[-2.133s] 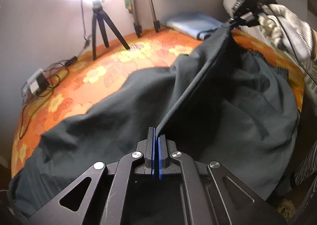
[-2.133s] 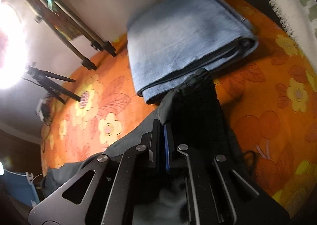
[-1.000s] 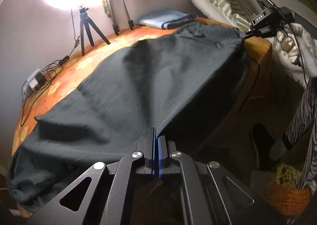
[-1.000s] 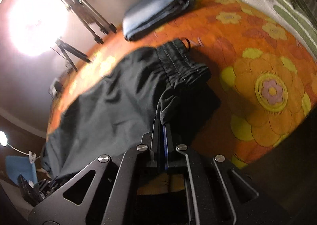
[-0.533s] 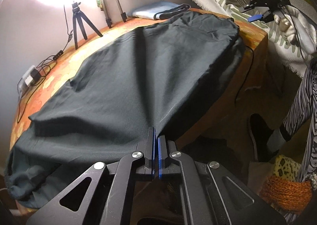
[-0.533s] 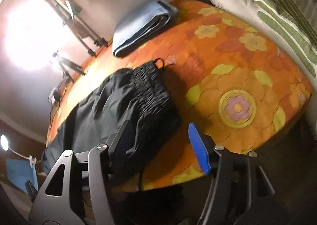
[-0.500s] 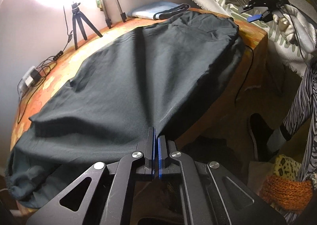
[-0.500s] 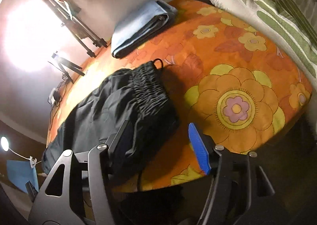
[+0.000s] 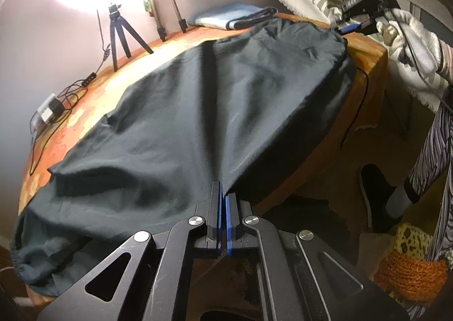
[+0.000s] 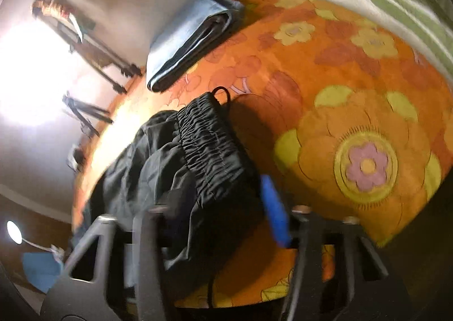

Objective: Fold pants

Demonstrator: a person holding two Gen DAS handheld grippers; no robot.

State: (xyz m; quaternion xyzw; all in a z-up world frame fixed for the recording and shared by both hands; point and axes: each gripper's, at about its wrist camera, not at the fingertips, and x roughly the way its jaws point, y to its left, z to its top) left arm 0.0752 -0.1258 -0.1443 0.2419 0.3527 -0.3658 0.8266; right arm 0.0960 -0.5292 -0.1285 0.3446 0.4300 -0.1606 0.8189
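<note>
The thin, limp black fabric pants (image 9: pixel 198 111) lie spread across the orange flowered bedspread (image 10: pixel 354 128), best taken by hem or gathered waistband (image 10: pixel 209 145); the left gripper (image 9: pixel 223 202) pinches one edge, while the right gripper (image 10: pixel 220 202) is closing on nothing.

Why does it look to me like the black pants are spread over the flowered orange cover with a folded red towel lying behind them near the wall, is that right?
Nearly. The black pants do lie spread over the flowered orange cover, and a folded towel does lie behind them near the wall, but it is light blue, not red. The right wrist view shows this most clearly.
</note>
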